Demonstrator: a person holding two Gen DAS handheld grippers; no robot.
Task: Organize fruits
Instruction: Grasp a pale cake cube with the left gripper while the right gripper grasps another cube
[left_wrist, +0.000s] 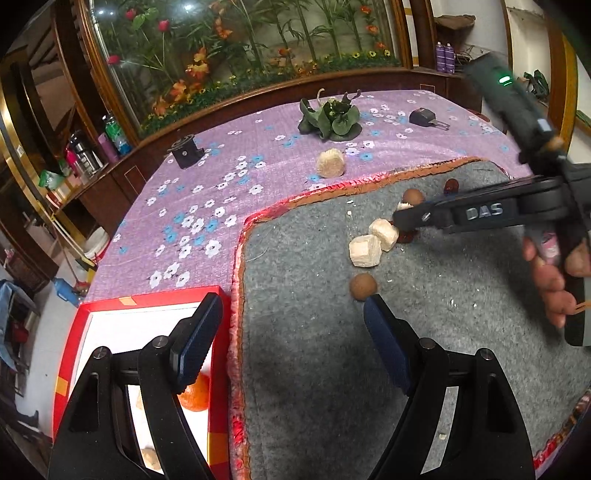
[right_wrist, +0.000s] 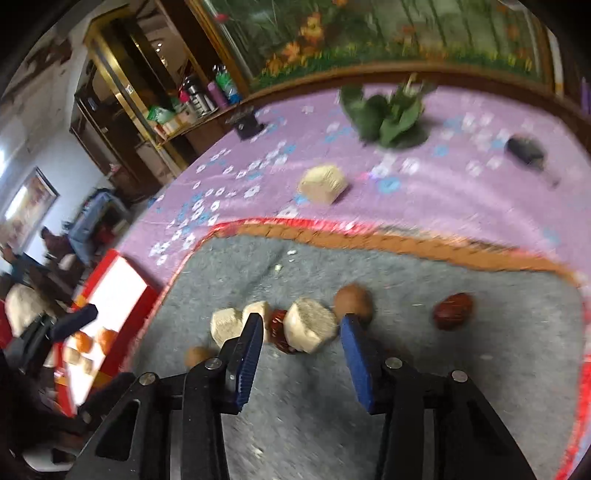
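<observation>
My left gripper (left_wrist: 295, 334) stands open over the grey mat's (left_wrist: 314, 369) left edge, nothing between its fingers. Its left finger hangs above a red box (left_wrist: 221, 369) with a white inside that holds an orange fruit (left_wrist: 195, 398). A brown round fruit (left_wrist: 364, 286) lies just beyond its right fingertip. My right gripper (right_wrist: 301, 330) is open and low over the mat, a cream block (right_wrist: 312, 328) and a dark red date (right_wrist: 279, 328) just past its tips. Beside them lie two more cream blocks (right_wrist: 225, 325), a brown fruit (right_wrist: 352, 299) and another date (right_wrist: 453, 310).
A further cream block (left_wrist: 331, 162) sits on the purple flowered cloth (left_wrist: 221, 184) beyond the mat. A green leafy ornament (left_wrist: 330, 118) and two small black devices (left_wrist: 186, 151) stand farther back. A hand (left_wrist: 550, 284) holds the right tool. Shelves with bottles stand at the left.
</observation>
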